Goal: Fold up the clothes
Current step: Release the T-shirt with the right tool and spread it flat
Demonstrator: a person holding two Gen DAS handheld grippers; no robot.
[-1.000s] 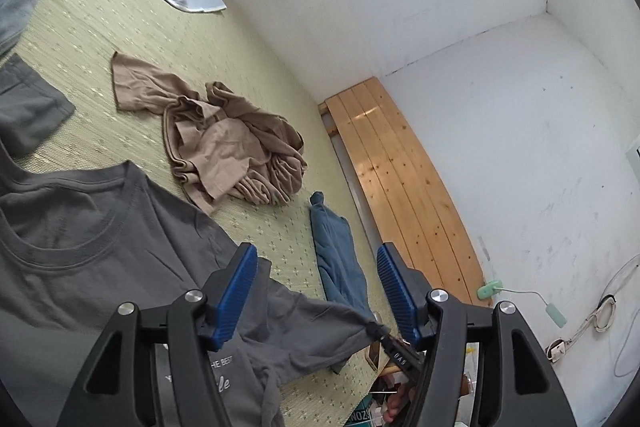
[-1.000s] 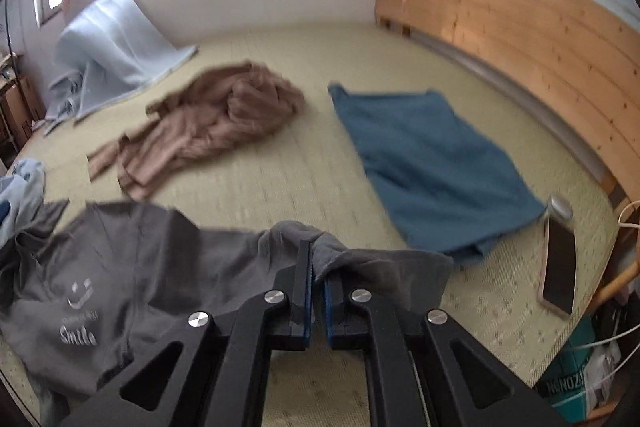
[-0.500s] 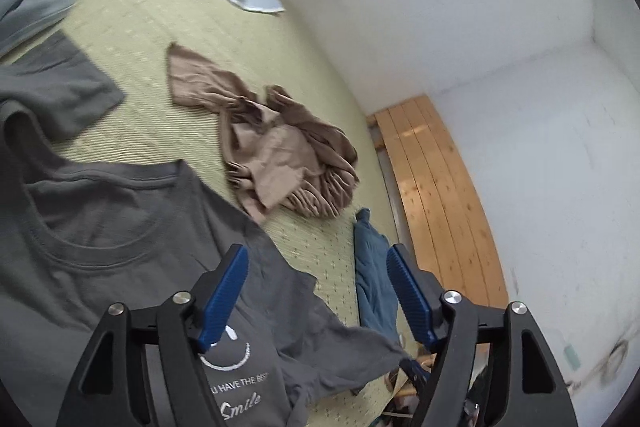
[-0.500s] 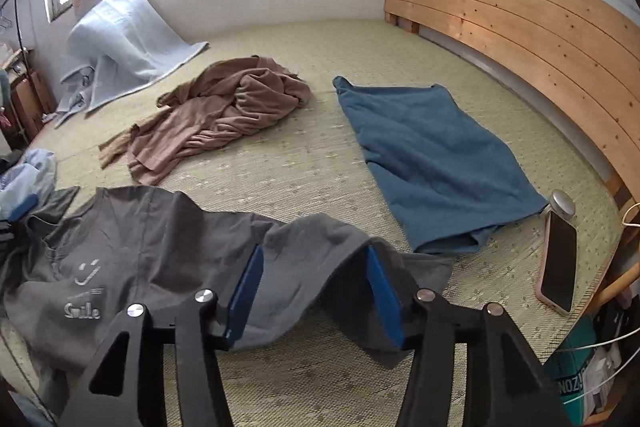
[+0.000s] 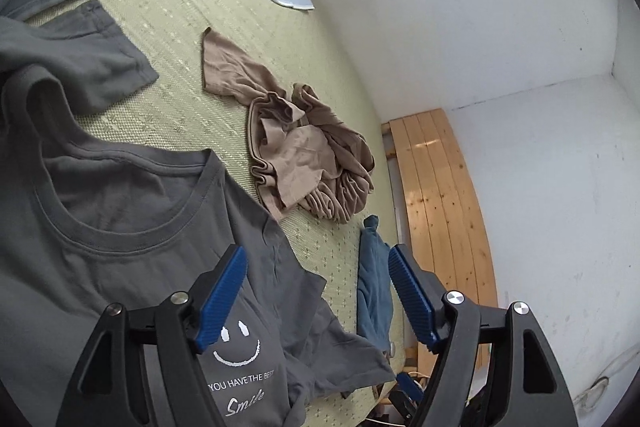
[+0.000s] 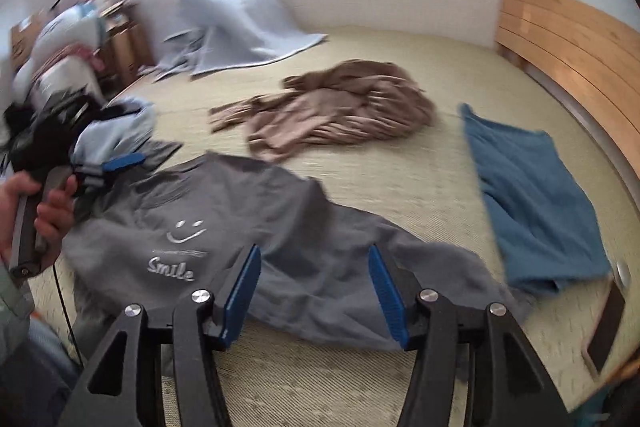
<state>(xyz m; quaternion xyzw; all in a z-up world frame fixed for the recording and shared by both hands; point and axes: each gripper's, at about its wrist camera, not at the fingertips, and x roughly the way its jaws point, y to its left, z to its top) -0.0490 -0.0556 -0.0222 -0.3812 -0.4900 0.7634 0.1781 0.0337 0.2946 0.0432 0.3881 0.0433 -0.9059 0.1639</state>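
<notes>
The grey T-shirt (image 6: 248,223) lies spread on the green woven mat (image 6: 400,179) of the bed, front side up, with a white smiling face and the word "Smile" printed on it. One sleeve reaches toward the blue towel (image 6: 532,203), and its end lies just beside the towel's near corner. The neckline is seen in the left wrist view, close under the camera.

The right gripper (image 6: 314,287) hangs over the lower part of the shirt. Its jaws stand apart and nothing is pressed between the blue pads; the cloth lies below them. The left gripper (image 5: 320,299) is also open, above the printed chest of the shirt (image 5: 120,267), and holds nothing. In the right wrist view a hand (image 6: 44,215) holds the handle of the left gripper at the left edge.

Beyond the shirt a crumpled brown garment (image 6: 340,107) lies on the mat, well apart from the towel. A pale blue sheet (image 6: 236,27) lies against the far wall under the window. A wooden headboard (image 6: 572,43) runs along the right side, and a phone (image 6: 606,323) lies near the towel's corner.
</notes>
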